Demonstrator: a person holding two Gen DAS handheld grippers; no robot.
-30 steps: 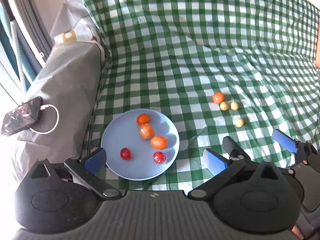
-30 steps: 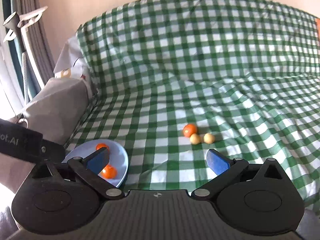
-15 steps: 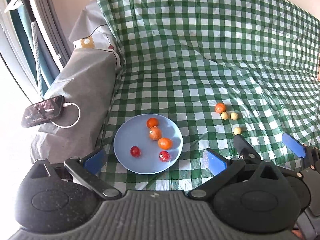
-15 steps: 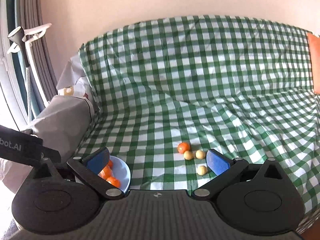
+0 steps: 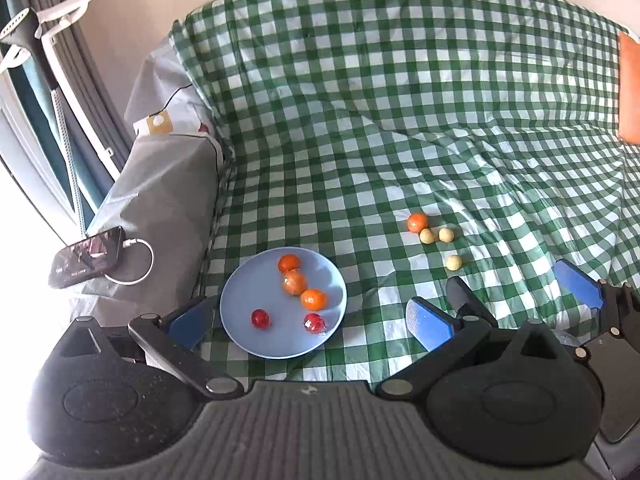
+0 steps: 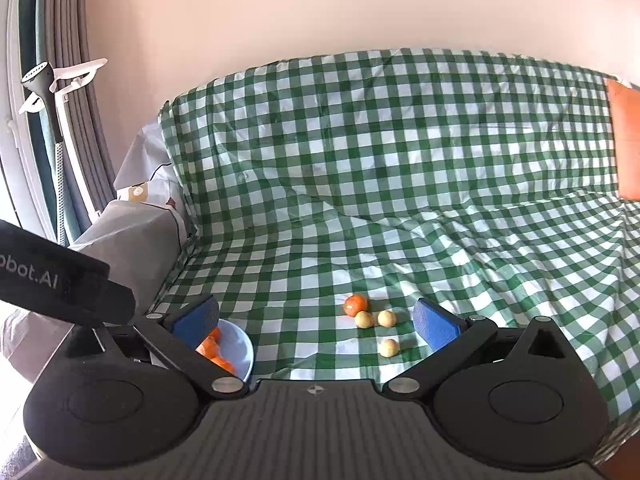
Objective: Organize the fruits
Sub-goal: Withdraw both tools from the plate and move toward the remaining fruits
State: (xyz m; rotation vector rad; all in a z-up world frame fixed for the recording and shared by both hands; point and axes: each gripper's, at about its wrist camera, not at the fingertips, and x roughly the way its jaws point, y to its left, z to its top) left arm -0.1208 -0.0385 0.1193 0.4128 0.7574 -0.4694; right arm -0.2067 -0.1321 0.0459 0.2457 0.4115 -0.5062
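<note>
On the round pale-blue plate [image 5: 240, 312] lie five fruits: three orange ones [image 5: 295, 282] in a loose line and two small red ones [image 5: 260, 318] nearer us. Well apart to the right, on the green-and-white checked cloth [image 5: 360, 120] that covers the sofa seat, rest the fruits not yet gathered: one small orange fruit [image 5: 417, 221] touching, or all but touching, a pair of pale yellow round fruits [image 5: 427, 235], and a third pale yellow fruit [image 5: 453, 262] alone a little nearer us. We judge the sorting about half done, the plate serving as the collecting place, so the loose cluster is what waits to be carried over.

Our left gripper [image 5: 304, 316] hangs above the plate with its blue-padded jaws spread wide and nothing between them. Our right gripper [image 6: 316, 318] is likewise spread and empty, and the cluster of four lies just ahead between its pads, which suggests to us that it is lined up for the next pick. The soft cloth sags in folds, so a nudged fruit may roll.

At the left, on the grey covered armrest [image 5: 160, 200], a dark phone [image 5: 86, 257] lies with a white cable [image 5: 138, 264] plugged in. On the black strap [image 6: 60, 280] in the right wrist view we read part of a mark: "bot.AI"; the rest is cut off.
</note>
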